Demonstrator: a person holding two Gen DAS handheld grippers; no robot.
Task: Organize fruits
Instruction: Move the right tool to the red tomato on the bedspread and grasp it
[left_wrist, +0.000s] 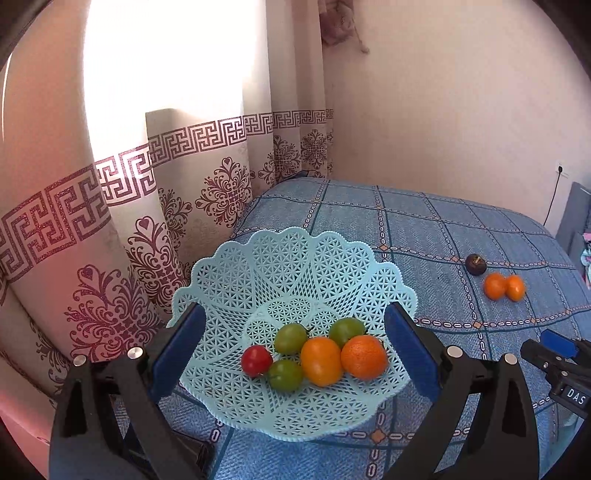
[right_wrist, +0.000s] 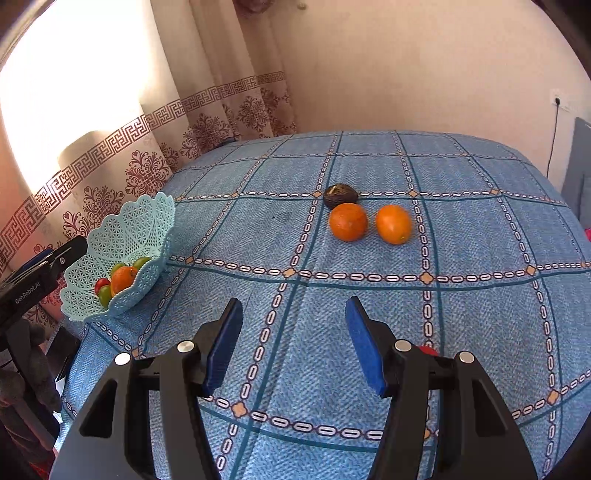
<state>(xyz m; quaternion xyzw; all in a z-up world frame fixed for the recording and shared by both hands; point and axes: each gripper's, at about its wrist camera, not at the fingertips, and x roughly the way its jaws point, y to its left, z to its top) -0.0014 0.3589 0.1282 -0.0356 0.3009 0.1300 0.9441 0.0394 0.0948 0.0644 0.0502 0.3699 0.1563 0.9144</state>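
A pale blue lattice basket (left_wrist: 258, 258) (right_wrist: 122, 236) sits at the left edge of the blue checked cloth. It holds two oranges (left_wrist: 364, 356), a red tomato (left_wrist: 256, 360) and three green fruits (left_wrist: 291, 336). My left gripper (left_wrist: 295, 339) hangs open above the basket with nothing between its pads. On the cloth lie two more oranges (right_wrist: 348, 221) (right_wrist: 393, 224) (left_wrist: 495, 285) and a dark brown fruit (right_wrist: 340, 195) (left_wrist: 475, 263). My right gripper (right_wrist: 295, 343) is open over the cloth, well short of those fruits. A red thing (right_wrist: 426, 350) peeks from behind its right finger.
Patterned curtains (left_wrist: 122, 206) hang close behind the basket at the left. A plain wall (right_wrist: 424, 66) with a socket and cable (right_wrist: 554, 122) stands at the back. The cloth surface (right_wrist: 461, 314) drops off at its left and near edges.
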